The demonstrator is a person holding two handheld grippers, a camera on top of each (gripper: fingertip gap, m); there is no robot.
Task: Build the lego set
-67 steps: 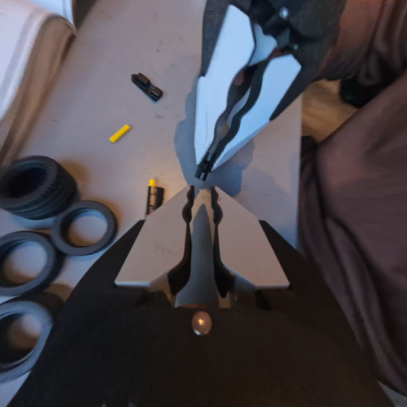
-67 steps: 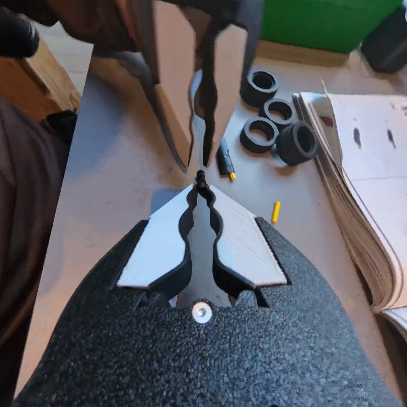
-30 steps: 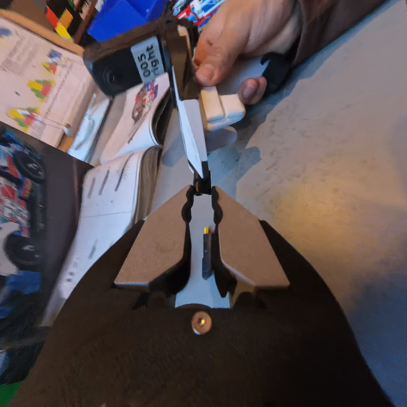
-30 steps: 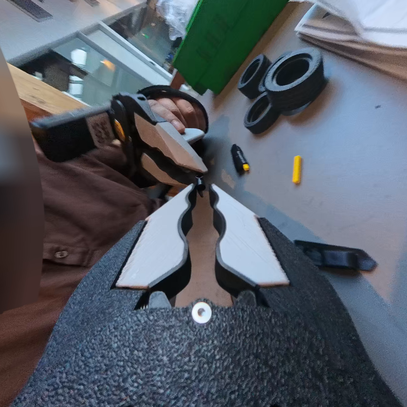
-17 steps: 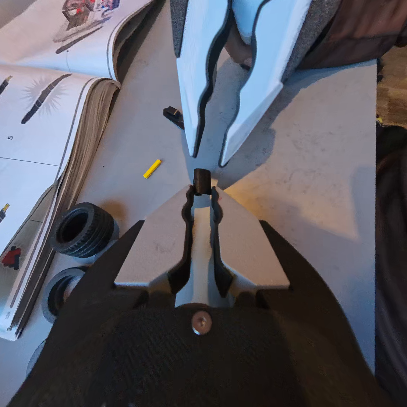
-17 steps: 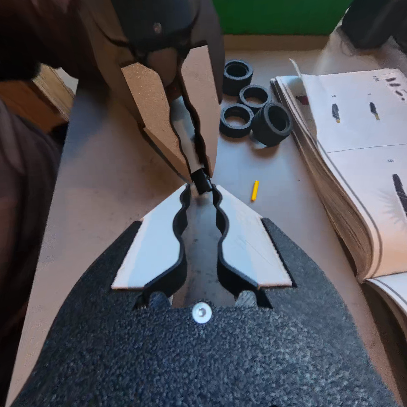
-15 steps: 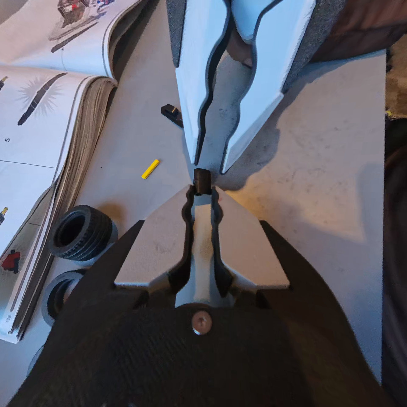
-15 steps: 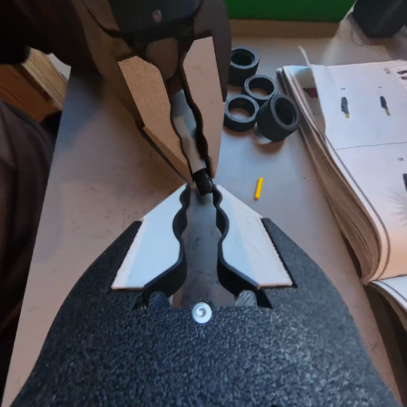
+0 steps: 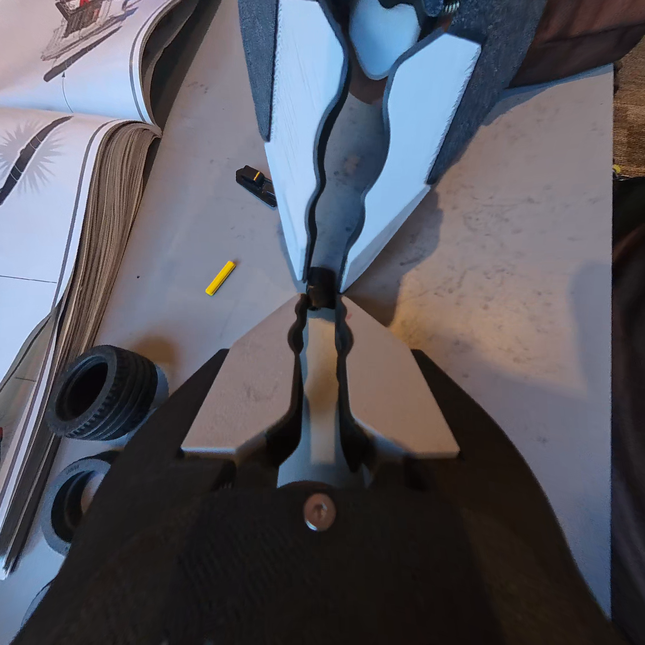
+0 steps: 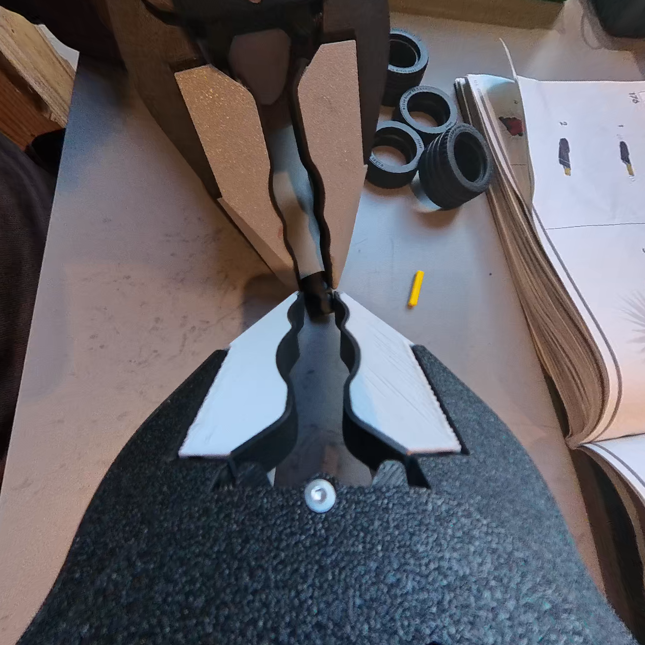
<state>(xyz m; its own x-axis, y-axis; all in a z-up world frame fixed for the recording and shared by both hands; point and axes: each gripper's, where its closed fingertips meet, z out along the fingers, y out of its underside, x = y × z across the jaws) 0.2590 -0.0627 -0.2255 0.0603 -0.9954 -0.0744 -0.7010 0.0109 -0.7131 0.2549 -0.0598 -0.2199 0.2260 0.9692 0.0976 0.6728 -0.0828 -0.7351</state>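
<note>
Because the small black connector piece (image 9: 320,291) looks like hard, light, smooth plastic, the left wrist view suggests it could twist or pop free, pinched only at the very tips of the left gripper (image 9: 320,303) above the tabletop (image 9: 488,279). In the right wrist view, the right gripper (image 10: 318,297) brackets the piece's free end (image 10: 316,296), the better place to take hold, but whether its tips press it I cannot tell.

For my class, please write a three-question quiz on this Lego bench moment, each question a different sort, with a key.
1. True or false: the yellow pin lies on the table.
2. Which holds the small black piece? A) left gripper B) neither
3. How many black tyres does the right wrist view show?

Key: 1 true. 2 A; the right gripper has its tips at the piece too, grip unclear. 3 four.
</note>
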